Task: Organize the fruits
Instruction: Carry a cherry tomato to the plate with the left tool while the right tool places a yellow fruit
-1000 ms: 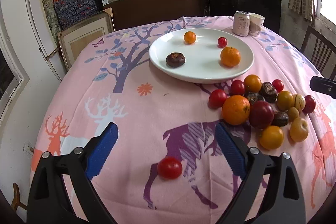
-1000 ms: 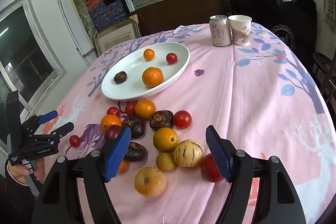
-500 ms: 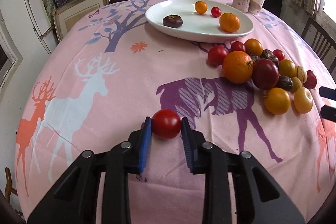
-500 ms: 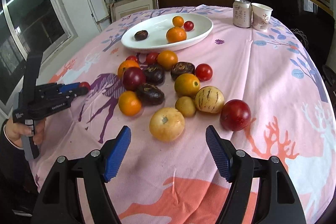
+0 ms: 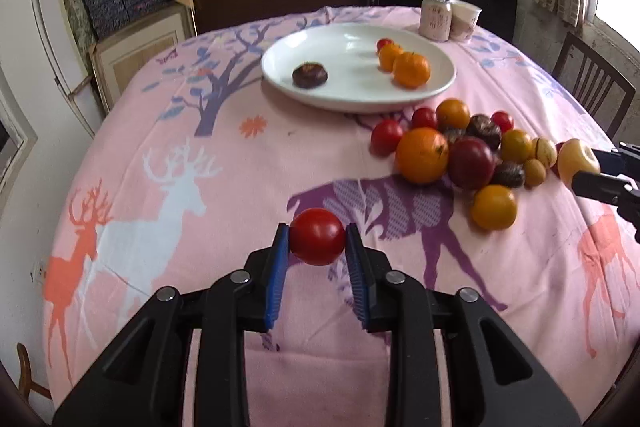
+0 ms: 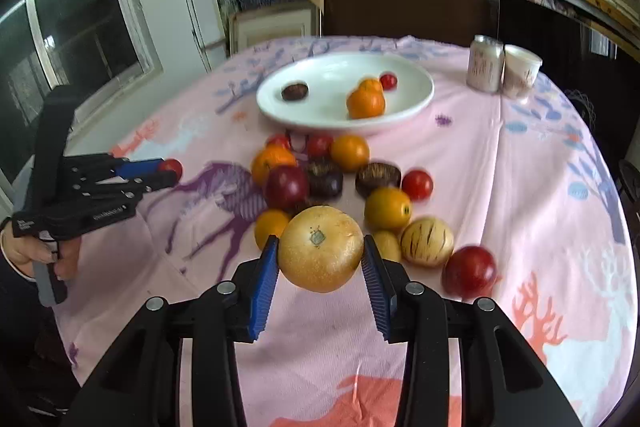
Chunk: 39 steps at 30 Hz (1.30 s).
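My left gripper (image 5: 317, 241) is shut on a red tomato (image 5: 317, 236) and holds it just above the pink tablecloth; it also shows in the right wrist view (image 6: 170, 171). My right gripper (image 6: 320, 259) is shut on a yellow round fruit (image 6: 321, 248), lifted off the cloth; the left wrist view shows it at the right edge (image 5: 579, 161). A white plate (image 5: 352, 95) at the back holds a dark fruit, two orange fruits and a small red one. A pile of several mixed fruits (image 5: 452, 151) lies in front of the plate.
A can (image 6: 485, 63) and a paper cup (image 6: 520, 70) stand behind the plate at the right. A chair (image 5: 592, 83) stands at the table's right side. Shelves and boxes line the wall behind.
My left gripper closed on the red tomato and has lifted it. My right gripper moved onto the yellow fruit, closed on it and raised it off the cloth.
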Tool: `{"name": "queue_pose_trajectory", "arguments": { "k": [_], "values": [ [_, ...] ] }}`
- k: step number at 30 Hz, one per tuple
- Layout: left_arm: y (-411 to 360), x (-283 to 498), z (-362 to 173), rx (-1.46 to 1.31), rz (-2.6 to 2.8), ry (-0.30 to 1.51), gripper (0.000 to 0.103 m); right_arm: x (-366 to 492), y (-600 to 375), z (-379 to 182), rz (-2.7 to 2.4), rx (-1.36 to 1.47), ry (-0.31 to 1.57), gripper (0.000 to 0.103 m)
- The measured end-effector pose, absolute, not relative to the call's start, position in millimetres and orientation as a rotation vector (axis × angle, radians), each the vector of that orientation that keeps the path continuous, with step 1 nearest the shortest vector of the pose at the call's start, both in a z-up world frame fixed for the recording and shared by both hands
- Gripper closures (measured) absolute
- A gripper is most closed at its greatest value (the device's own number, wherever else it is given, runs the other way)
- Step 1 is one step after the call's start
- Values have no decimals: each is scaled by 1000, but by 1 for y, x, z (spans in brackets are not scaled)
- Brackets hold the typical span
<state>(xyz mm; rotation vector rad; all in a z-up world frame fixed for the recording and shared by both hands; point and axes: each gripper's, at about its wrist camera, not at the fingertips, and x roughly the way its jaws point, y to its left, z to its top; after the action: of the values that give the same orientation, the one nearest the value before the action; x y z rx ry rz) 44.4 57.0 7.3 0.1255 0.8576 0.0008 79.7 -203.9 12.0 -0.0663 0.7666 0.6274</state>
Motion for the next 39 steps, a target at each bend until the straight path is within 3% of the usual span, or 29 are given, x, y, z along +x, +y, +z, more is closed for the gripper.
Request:
{"name": "queue_pose_trajectory", "arguments": {
  "k": [7,16,23,25,26,27,29,39],
  "values": [
    [32,92,53,125,-20,726,76,111,-181,65,618,-35,543,61],
    [44,193,27,-21,19,802,76,194,-112,24,592,-102,732,61],
    [54,221,4,-53,39,853,75,218,-88,-7,564,-166,817,61],
    [55,224,2,-60,60,868,67,220,-79,-10,559,-204,825,55],
    [56,223,3,-67,77,858,46,220,-77,-10,542,-231,823,41],
    [57,218,6,-65,87,826,32,217,-79,-8,519,-233,801,38],
    [55,209,14,-26,117,771,25,212,-91,-4,538,-175,788,37],
    [41,164,20,28,79,783,19,175,-174,8,556,41,814,37]
  ]
}}
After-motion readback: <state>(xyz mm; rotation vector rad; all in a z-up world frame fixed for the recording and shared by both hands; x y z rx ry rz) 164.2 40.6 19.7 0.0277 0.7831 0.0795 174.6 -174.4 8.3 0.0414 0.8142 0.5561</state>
